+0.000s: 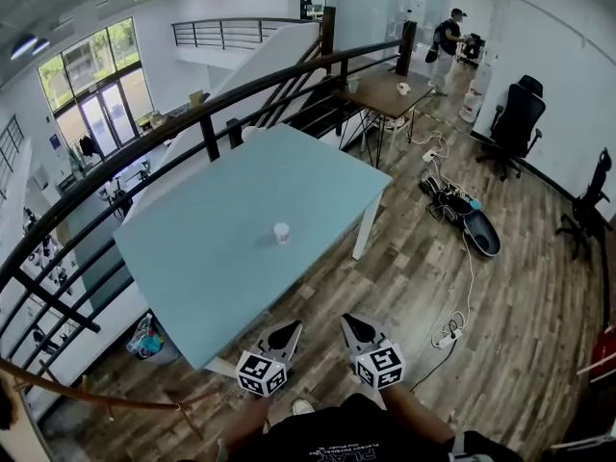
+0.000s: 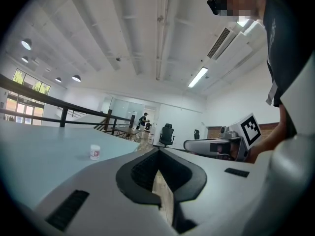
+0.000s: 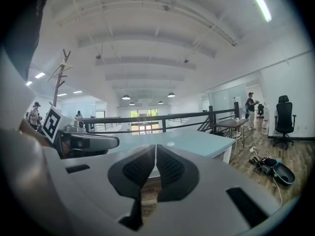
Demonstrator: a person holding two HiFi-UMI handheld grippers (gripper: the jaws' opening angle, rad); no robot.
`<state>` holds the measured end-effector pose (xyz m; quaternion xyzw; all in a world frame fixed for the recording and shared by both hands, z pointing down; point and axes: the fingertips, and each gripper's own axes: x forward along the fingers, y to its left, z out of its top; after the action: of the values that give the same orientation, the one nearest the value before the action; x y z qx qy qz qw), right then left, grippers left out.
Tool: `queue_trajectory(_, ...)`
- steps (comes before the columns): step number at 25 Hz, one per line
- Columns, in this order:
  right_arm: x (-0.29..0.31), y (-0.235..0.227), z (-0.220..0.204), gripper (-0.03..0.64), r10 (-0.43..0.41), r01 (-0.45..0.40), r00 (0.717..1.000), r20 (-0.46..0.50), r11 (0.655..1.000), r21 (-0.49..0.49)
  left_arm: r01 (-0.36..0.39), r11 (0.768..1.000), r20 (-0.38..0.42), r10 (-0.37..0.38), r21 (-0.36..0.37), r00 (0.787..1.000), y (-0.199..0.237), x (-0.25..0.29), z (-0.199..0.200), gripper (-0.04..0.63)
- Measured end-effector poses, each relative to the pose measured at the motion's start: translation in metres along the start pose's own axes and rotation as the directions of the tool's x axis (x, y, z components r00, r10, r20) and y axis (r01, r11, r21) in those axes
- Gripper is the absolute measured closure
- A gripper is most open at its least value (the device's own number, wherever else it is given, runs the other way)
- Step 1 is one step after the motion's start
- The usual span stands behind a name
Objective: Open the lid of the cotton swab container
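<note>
the left gripper (image 1: 289,331) and the right gripper (image 1: 352,325) point forward side by side just off the near edge of the blue table (image 1: 202,268), both shut tight and empty, while the little white cotton swab container (image 1: 281,232) stands near its middle, with a wood floor (image 1: 520,306) and a dark railing (image 1: 207,109) around.

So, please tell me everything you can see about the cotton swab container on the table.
The cotton swab container is a small, short white cylinder, plastic by its look, with a red mark on its side in the left gripper view. It stands upright, alone near the middle of the light blue table, and it looks closed. Only the table touches it.
</note>
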<state>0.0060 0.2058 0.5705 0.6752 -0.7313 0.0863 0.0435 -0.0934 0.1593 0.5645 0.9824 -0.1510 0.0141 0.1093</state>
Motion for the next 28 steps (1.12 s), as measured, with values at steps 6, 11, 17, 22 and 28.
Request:
queue_trajectory(6, 0.017, 0.011, -0.007, 0.595, 0.021, -0.021, 1.000, -0.019, 1.000, 0.001, -0.018, 1.000, 0.010, 0.018, -0.011, 1.000, 0.020, -0.007, -0.002, 0.584)
queue_trajectory(11, 0.037, 0.009, -0.006, 0.595, 0.037, -0.037, 0.999, -0.027, 0.999, 0.003, -0.031, 0.999, 0.002, 0.031, -0.012, 1.000, 0.036, -0.004, -0.001, 0.584)
queue_trajectory(17, 0.072, -0.002, 0.004, 0.595, 0.078, -0.078, 0.997, -0.021, 0.997, 0.001, -0.067, 0.998, 0.001, 0.067, -0.013, 0.998, 0.064, 0.014, 0.009, 0.584)
queue_trajectory(22, 0.100, -0.022, 0.017, 0.595, 0.097, -0.097, 0.995, -0.007, 0.995, -0.001, -0.084, 0.996, 0.002, 0.084, 0.000, 0.996, 0.086, 0.040, 0.022, 0.584)
queue_trajectory(28, 0.129, -0.055, 0.026, 0.595, 0.114, -0.114, 0.993, -0.009, 0.993, 0.000, -0.100, 0.995, -0.006, 0.100, 0.011, 0.995, 0.105, 0.077, 0.032, 0.584)
